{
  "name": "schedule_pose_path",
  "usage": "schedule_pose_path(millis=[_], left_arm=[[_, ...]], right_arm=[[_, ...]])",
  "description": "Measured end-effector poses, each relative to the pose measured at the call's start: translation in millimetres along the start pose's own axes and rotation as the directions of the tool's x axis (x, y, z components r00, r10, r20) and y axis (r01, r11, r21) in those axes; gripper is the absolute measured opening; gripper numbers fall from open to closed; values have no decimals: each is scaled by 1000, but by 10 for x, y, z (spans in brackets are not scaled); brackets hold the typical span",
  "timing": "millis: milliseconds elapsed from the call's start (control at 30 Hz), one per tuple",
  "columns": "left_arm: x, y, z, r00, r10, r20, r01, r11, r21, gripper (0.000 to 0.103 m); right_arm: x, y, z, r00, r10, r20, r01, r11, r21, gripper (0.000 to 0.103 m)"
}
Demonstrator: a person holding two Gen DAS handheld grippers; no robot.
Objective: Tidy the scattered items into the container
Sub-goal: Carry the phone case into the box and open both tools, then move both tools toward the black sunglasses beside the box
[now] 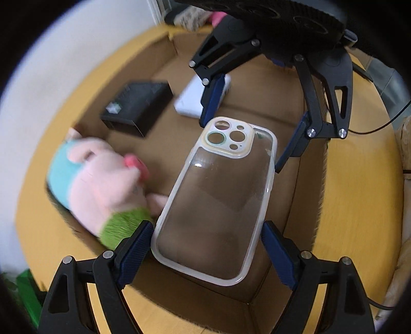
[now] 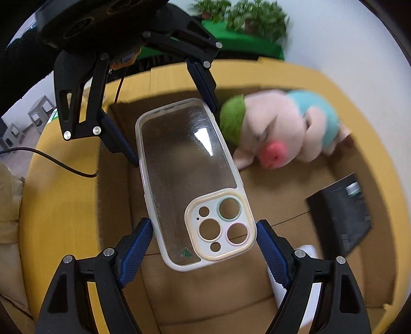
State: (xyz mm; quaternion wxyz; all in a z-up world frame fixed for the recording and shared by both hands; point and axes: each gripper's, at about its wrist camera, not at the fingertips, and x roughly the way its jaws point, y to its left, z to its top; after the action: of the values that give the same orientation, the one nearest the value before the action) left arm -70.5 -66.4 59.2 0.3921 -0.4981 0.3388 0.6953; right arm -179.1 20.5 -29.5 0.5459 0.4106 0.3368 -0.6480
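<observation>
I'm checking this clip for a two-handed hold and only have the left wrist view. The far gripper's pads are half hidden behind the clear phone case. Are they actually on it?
Observer: Yes. In the right wrist view, the right gripper has both blue pads against the long edges of the clear phone case, at its camera-cutout end.
Operator: And the left gripper, seen from that side?
Observer: The left gripper pinches the plain end, and the case is above the open cardboard box.
Operator: What's the green blur outside the box?
Observer: Potted plants on a green surface, beyond the plush pig.
</observation>
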Motion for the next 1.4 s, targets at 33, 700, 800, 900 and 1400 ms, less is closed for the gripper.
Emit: schedule_pose_path(millis=[33,700,800,900,1400], left_arm=[[51,-16,-4,1000,-14,-23,14,1000,11,84],[-1130,-368,-231,891,386,236,-278,879,-387,87],[-1211,-498,-174,839,459,292,-241,795,-557,69],[-1109,-681,-105,833,445,328,-106,711,-695,6],[-504,-1544,375,818,367,444,120,645,-755,96]], right_arm=[[66,-9,1,1000,21,-13,-21,1000,2,86],[-1305,313,-950,902,-411,134,289,803,521,96],[-1433,407,-1136,850,-487,198,269,726,632,80],[-1424,594,-1293,843,-504,187,237,661,712,8],[-1591,1295,-2098,842,-527,117,287,620,730,102]])
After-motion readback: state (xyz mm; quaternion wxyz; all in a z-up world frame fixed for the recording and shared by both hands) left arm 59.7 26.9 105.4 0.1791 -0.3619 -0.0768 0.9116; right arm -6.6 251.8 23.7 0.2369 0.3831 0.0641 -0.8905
